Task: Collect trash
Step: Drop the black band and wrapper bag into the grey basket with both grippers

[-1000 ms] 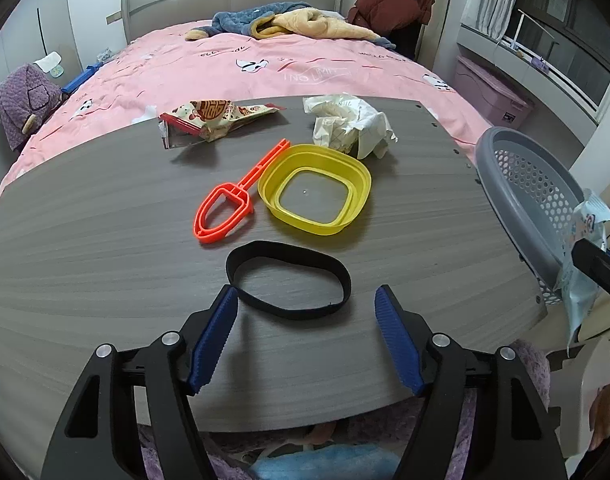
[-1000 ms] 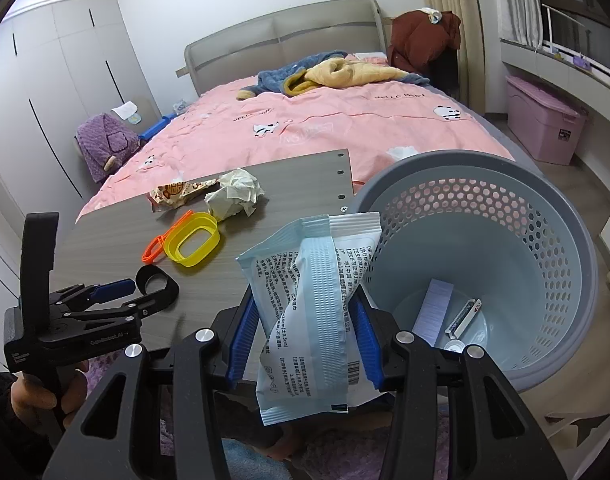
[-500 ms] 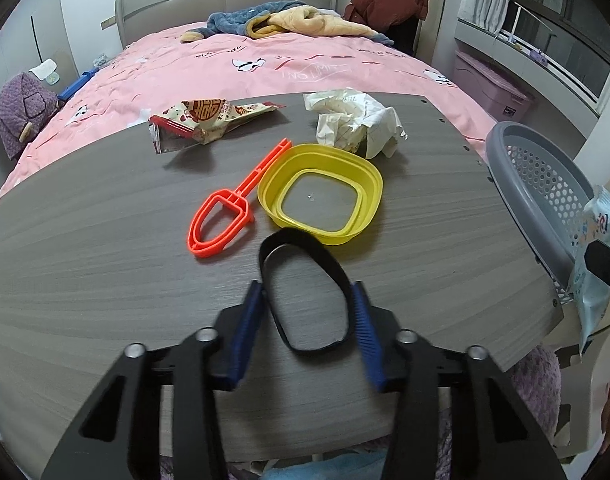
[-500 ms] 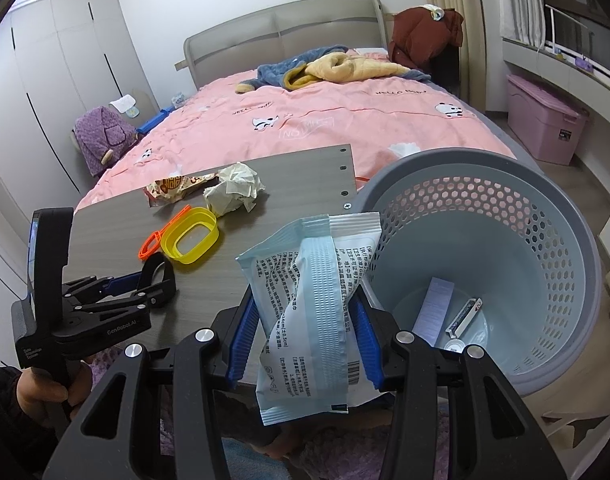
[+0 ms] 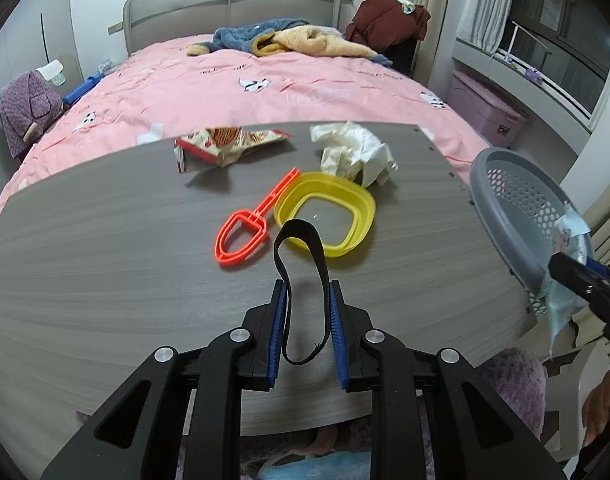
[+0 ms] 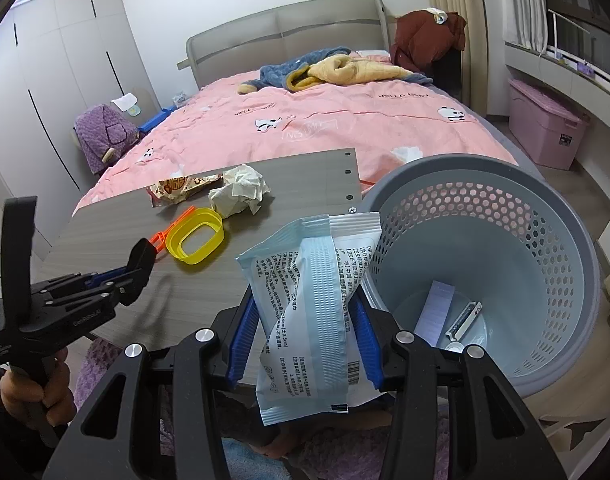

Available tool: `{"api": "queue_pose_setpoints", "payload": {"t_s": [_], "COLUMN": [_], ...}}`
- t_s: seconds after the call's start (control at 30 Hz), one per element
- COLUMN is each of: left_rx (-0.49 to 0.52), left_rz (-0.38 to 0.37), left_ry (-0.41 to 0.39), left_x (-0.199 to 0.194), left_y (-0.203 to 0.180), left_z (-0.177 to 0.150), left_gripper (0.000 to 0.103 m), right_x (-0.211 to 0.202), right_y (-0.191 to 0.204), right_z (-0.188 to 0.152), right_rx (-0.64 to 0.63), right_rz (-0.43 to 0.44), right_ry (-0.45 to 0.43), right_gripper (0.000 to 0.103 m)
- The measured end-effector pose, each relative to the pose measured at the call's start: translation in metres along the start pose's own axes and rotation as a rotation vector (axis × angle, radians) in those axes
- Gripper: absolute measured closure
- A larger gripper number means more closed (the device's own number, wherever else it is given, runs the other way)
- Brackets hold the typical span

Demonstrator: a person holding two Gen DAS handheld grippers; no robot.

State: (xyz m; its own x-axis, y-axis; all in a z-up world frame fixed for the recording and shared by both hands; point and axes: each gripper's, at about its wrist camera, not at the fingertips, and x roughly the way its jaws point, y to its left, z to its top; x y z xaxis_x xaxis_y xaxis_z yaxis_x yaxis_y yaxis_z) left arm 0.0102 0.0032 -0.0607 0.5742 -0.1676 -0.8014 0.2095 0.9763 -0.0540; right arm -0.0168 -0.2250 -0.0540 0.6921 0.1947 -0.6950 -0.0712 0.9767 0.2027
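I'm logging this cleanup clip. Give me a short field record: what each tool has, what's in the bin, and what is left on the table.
left tool: has just closed on the black band, which is squeezed into a tall loop
right tool: shut on a blue-white packet, beside the bin
bin: holds a paper slip and a few small items
table: snack wrapper, crumpled tissue, yellow ring, orange scoop
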Motion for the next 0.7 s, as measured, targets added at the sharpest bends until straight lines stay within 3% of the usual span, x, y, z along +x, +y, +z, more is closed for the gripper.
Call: {"api": "queue_pose_setpoints", "payload": {"t_s": [0.3, 0.7], "left_rx": [0.08, 0.249], "left_rz": [-0.077, -0.228], "left_ry": [-0.077, -0.078], "left_x": [-0.023, -0.007], "left_y": [-0.048, -0.157], "left_z": [0.024, 0.056], "left_gripper": [0.082, 0.082], "right_x": [-0.017, -0.037], "right_y": [-0.025, -0.101], "right_z": [0.004, 0.003], "right_rx": [0.035, 0.158], "right_rz": [-0.043, -0.164], "right_ry": [-0.023, -0.048], "right_gripper": [0.058, 0.058]}}
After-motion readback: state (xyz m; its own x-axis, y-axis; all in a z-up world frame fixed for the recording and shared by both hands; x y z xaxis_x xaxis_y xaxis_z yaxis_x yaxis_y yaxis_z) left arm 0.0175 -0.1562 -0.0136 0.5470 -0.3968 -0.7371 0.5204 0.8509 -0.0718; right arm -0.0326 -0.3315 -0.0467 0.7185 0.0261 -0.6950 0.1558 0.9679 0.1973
